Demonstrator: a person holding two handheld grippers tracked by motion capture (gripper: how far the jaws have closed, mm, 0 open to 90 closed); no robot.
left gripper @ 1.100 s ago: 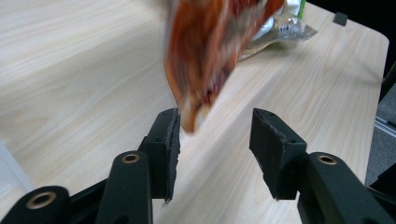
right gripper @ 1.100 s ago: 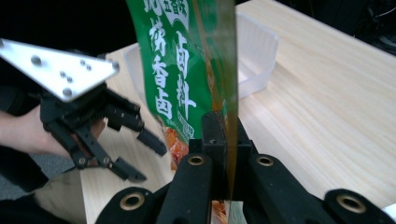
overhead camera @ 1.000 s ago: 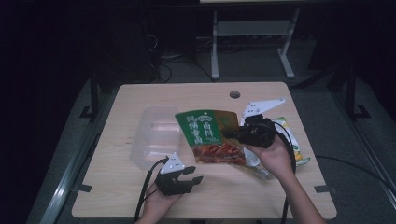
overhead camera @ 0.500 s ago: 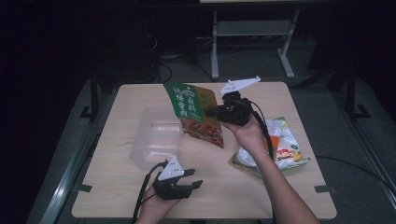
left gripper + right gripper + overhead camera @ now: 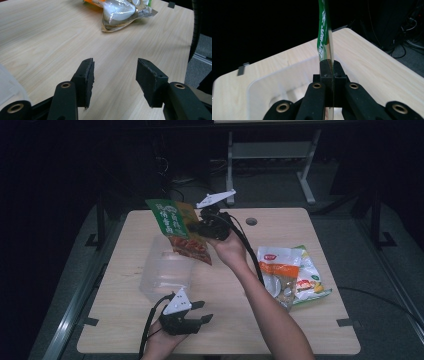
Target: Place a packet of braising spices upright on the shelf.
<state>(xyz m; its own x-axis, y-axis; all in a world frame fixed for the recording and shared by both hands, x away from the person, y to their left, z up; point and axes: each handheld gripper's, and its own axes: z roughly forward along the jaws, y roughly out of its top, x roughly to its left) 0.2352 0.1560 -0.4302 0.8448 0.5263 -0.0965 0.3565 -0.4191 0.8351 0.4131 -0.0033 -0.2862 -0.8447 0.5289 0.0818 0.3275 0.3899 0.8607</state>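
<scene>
A green and red snack packet (image 5: 175, 227) hangs in the air over the far side of a clear plastic container (image 5: 167, 270). My right gripper (image 5: 194, 229) is shut on the packet's edge. In the right gripper view the packet (image 5: 324, 32) stands edge-on, pinched between the closed jaws (image 5: 330, 75), with the container (image 5: 287, 85) below. My left gripper (image 5: 204, 312) rests near the table's front edge, beside the container. Its jaws (image 5: 115, 80) are open, have just been opening, and have only bare table between them.
Several more snack bags (image 5: 287, 275) lie in a pile on the right of the wooden table (image 5: 310, 330); the left gripper view shows that pile of bags (image 5: 122, 12) ahead. A round hole (image 5: 251, 221) sits near the table's far edge. Dark floor surrounds the table.
My right gripper has carried the packet from the table's right side leftward and away, up over the container. The left gripper has stayed at the front edge.
</scene>
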